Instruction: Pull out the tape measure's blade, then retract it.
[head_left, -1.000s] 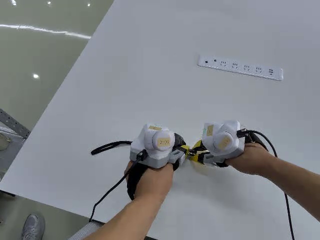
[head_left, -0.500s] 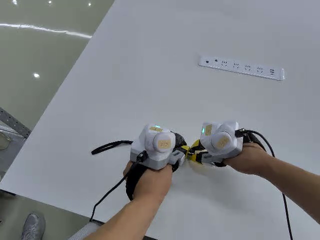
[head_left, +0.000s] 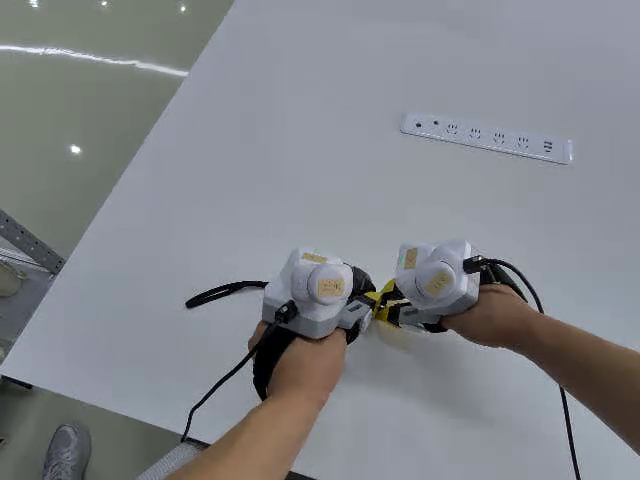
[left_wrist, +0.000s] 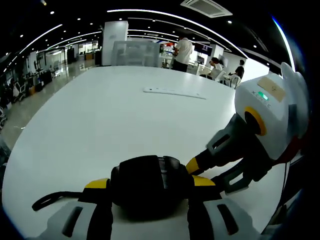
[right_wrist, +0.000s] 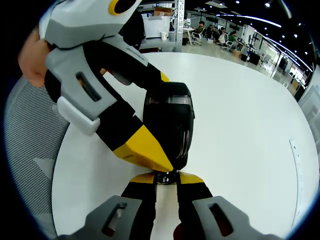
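Down at the near edge of the white workbench (head_left: 330, 150) in the head view, the left gripper (head_left: 354, 303) and right gripper (head_left: 390, 305) point at each other, tips almost meeting. The black-and-yellow tape measure (head_left: 362, 283) sits between them, just above the tabletop. A hand wraps each handle. A black wrist strap (head_left: 222, 292) trails left across the table, and a white power strip (head_left: 487, 138) lies well apart, farther up the bench.

From the left gripper view, the left gripper's two yellow-tipped jaws are clamped on either side of the tape measure's rounded black case, which bulges up between them. The strap loops off to the lower left. The right gripper comes in from the right, its jaw tips reaching the case's right flank. The power strip lies far across the table, with people standing at benches behind it (too small to make out more).

From the right gripper view, the right gripper's jaws are drawn nearly together, pinching a small metal blade tip (right_wrist: 167, 176) right at the mouth of the case; almost no blade is drawn out. The left gripper grips the case from the upper left, one yellow pad flat against its side. A grey mesh surface (right_wrist: 27, 165) shows beyond the table's edge.
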